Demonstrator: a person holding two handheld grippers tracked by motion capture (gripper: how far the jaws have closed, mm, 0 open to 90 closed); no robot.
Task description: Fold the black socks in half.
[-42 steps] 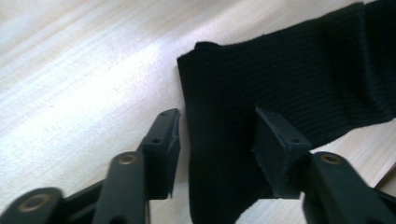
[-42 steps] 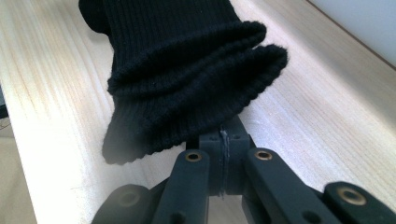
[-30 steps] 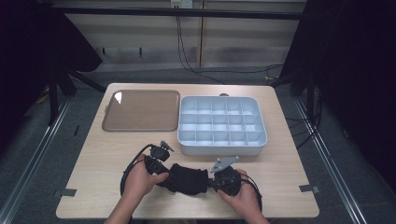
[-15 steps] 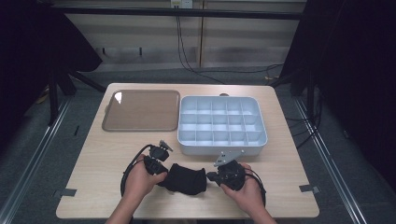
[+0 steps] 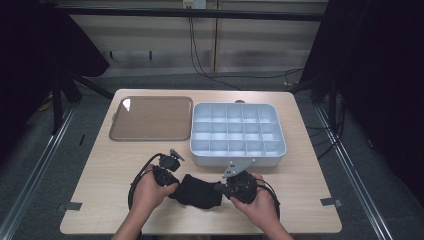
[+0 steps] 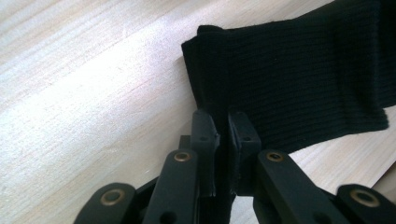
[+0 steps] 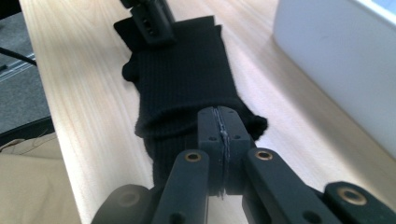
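A black ribbed knit sock (image 5: 200,191) lies bunched on the wooden table near its front edge, between my two hands. My left gripper (image 5: 172,186) pinches the sock's left end; in the left gripper view its jaws (image 6: 223,140) are closed on the edge of the black fabric (image 6: 299,79). My right gripper (image 5: 222,189) clamps the sock's right end; in the right gripper view its jaws (image 7: 220,122) press together on a fold of the sock (image 7: 182,79). The left gripper (image 7: 149,21) shows at the sock's far end there.
A white compartment box (image 5: 237,134) with several empty cells stands just behind the hands, its wall (image 7: 336,51) close to my right gripper. A brown tray (image 5: 151,118) lies at the back left. Cables loop by each hand.
The two grippers have drawn closer together, and the sock between them has bunched up shorter. Both stay clamped on it.
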